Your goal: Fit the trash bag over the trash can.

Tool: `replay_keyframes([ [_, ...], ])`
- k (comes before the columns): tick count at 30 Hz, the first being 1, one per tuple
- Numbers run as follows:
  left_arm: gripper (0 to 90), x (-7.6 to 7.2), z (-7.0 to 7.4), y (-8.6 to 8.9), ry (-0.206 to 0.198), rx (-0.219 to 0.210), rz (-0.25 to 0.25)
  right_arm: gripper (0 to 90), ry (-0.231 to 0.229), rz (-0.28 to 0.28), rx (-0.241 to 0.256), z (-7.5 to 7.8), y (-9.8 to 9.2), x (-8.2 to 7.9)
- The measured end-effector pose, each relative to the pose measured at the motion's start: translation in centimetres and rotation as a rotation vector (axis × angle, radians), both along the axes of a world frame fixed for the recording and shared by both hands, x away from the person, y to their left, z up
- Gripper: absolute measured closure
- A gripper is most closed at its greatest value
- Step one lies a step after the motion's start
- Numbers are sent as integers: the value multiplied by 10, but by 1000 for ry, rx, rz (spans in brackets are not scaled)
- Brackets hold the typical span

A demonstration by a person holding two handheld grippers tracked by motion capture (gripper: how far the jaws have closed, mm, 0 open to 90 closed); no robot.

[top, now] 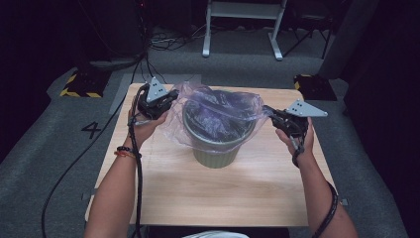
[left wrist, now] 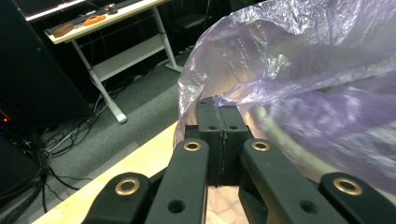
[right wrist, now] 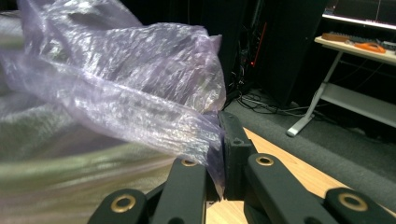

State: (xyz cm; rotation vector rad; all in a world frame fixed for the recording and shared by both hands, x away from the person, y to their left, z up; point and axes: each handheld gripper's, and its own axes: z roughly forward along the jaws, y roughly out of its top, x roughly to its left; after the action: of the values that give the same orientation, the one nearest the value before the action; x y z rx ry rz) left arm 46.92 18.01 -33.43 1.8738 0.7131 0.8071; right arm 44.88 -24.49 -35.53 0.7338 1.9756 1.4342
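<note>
Forearms seen at 6 o'clock, high view. Left gripper [top: 166,103] clenched on purple bag [top: 218,111] edge at 9 o'clock of green bin [top: 216,148]; right gripper [top: 273,116] likewise at 3 o'clock. Bin at table [top: 198,198] centre. Risk: film torn or slipped if overstretched.

a light wooden table [top: 163,193] stands on grey carpet [top: 44,163]. left of the table a "4" [top: 92,129] is marked on the carpet. beyond the table's far left corner lies a black block with yellow hazard stripes [top: 81,84]; a second one [top: 313,85] lies beyond its far right corner. farther behind the table stands a white desk frame [top: 242,22], with cables [top: 171,40] on the floor beside it.
</note>
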Motion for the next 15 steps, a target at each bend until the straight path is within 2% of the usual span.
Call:
replay_keyframes([
  [5,899,12,-5,3,38,-15,22,874,45,-19,37,0,1,13],
  [11,899,28,-19,2,113,-10,49,882,102,-46,25,-8,8,29],
  [15,900,37,-29,-1,165,-3,57,884,148,-74,-8,-17,12,37],
])
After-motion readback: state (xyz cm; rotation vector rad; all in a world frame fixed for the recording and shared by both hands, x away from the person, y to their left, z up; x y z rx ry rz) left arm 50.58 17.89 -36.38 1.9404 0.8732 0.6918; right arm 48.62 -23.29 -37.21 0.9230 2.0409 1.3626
